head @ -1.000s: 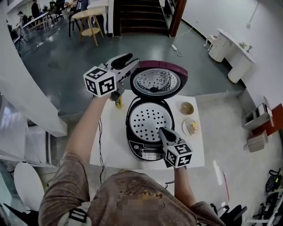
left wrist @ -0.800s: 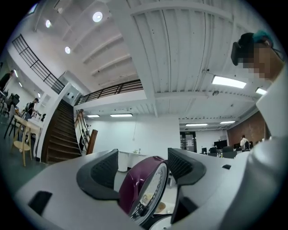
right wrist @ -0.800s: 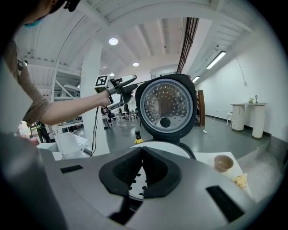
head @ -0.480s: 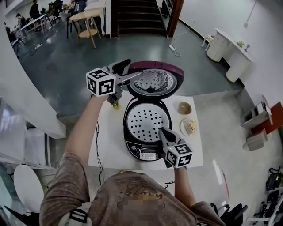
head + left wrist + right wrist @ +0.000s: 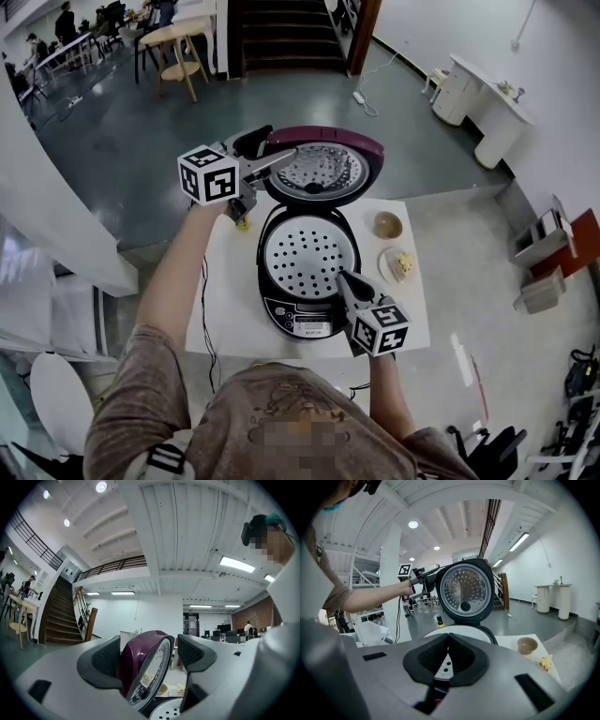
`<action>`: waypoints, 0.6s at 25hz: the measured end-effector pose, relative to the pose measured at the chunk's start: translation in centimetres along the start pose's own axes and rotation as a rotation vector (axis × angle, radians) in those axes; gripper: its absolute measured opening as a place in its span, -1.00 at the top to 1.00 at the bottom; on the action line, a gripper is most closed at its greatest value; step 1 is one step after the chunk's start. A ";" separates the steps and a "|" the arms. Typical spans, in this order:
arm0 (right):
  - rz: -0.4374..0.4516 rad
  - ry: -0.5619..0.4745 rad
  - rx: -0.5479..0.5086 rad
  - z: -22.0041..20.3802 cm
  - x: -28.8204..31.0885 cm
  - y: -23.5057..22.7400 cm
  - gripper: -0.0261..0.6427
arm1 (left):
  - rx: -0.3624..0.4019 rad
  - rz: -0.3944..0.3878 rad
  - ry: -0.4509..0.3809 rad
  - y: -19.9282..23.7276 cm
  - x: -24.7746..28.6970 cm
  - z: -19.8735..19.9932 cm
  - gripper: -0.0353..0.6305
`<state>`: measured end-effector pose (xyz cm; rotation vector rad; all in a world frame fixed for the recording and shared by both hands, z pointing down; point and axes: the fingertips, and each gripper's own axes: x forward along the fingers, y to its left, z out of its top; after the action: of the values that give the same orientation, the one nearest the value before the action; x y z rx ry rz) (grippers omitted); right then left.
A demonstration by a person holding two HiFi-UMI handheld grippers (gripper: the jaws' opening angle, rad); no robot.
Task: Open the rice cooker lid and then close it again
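On a white desk (image 5: 225, 309) in a wide hall, the rice cooker (image 5: 281, 314) stands with its maroon lid (image 5: 323, 169) upright at the far side, leaving the perforated inner tray (image 5: 309, 258) exposed below. At far left, the left hand-held gripper (image 5: 272, 145) straddles the lid's left rim. Its jaws have just been opening and now stand wide, with the rim between them but the pads not clamped on it. At the cooker's near right rim, the right hand-held gripper (image 5: 347, 284) has its jaws together and nothing in them. Farther right on the desk, apart from the cooker, sit a small brown bowl (image 5: 387, 225) and a plate (image 5: 389, 273) of pale food (image 5: 405, 264). The opening half of the job looks done, and the closing half is about to start. The next move likely calls for the left hand-held gripper to press the lid's top edge toward the near side and down until it latches. The cooker would need to be kept from sliding, and the right hand-held gripper should clear the rim first.
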<state>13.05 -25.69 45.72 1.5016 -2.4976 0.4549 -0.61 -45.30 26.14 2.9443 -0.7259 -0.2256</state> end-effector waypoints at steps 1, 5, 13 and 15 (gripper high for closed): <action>-0.001 0.001 0.002 -0.1 -0.1 0.0 0.91 | -0.001 0.000 0.000 0.0 0.0 0.0 -0.25; -0.001 0.003 0.009 -0.2 -0.4 0.3 0.91 | -0.008 0.002 -0.002 -0.2 -0.2 0.2 -0.25; -0.004 0.001 0.015 -0.4 -1.0 0.2 0.91 | -0.004 0.002 -0.006 -1.3 -0.8 0.0 -0.25; -0.001 -0.002 0.015 -0.4 -1.1 0.4 0.91 | 0.000 -0.001 -0.002 -1.8 -1.1 -0.1 -0.25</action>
<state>13.20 -24.49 45.72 1.5100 -2.5006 0.4732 -0.70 -43.18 26.15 2.9455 -0.7243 -0.2292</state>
